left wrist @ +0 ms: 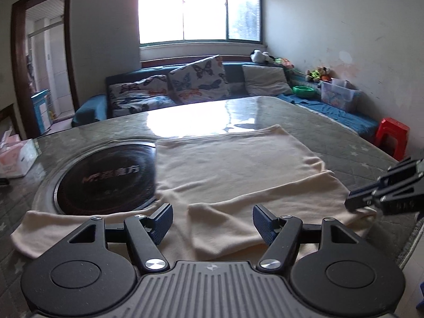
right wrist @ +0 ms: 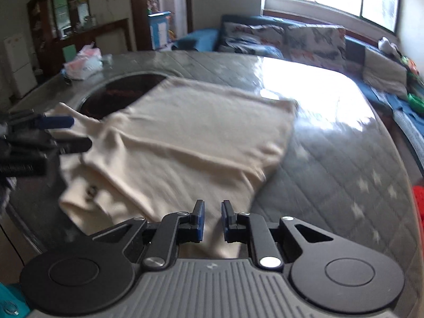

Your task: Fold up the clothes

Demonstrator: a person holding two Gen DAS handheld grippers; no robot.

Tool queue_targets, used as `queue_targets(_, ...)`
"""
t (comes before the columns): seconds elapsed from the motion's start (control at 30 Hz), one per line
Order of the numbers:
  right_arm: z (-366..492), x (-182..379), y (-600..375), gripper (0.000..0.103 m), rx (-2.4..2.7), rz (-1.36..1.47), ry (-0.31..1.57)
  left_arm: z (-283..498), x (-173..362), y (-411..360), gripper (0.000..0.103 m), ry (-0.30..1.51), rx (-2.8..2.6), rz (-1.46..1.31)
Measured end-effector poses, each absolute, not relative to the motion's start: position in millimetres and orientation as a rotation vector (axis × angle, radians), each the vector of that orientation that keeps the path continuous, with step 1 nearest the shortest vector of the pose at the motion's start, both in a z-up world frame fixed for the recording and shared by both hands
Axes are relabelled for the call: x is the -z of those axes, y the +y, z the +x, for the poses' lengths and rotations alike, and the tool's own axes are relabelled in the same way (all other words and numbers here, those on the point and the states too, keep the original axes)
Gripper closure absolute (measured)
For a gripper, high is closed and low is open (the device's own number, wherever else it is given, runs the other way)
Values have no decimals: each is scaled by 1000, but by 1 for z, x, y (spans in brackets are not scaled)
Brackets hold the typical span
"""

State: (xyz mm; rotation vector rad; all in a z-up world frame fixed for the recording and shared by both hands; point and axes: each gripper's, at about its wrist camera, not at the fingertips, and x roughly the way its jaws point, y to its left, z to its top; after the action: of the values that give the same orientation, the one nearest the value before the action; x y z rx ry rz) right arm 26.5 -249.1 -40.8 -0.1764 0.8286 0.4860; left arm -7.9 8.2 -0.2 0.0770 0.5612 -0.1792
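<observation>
As both hover, cream garment (left wrist: 233, 175) beneath left gripper (left wrist: 212, 224), right gripper (right wrist: 213, 220)

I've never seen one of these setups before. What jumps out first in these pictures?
A cream garment lies spread across the table, partly covering a round black cooktop set into it. The left hand-held gripper hangs open over the near edge of the garment, and the right hand-held gripper stands slightly open at the other side. Behind, a bright window glares above a sofa.
</observation>
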Motion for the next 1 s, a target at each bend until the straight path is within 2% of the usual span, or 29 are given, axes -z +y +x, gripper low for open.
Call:
queue_targets(0.23,31,35,-261,90,-480,-161,805,2,10,-5,36,577,247,77)
queue_targets(0.37,48,27,-251,90,-509,-138,752,7,15,-12,43,586,286,75)
queue_targets(0.43,55,32,-248,90,-509,-133,761,11,19,-13,44,597,299,72)
queue_targets(0.5,62,37,-246,90,-510,-127,769,16,24,-14,51,615,306,69)
queue_targets(0.67,77,49,-242,90,-512,-112,788,21,34,-6,51,668,277,77)
queue_targets(1.0,76,38,-219,87,-587,-171,766,4,33,33,49,678,192,68)
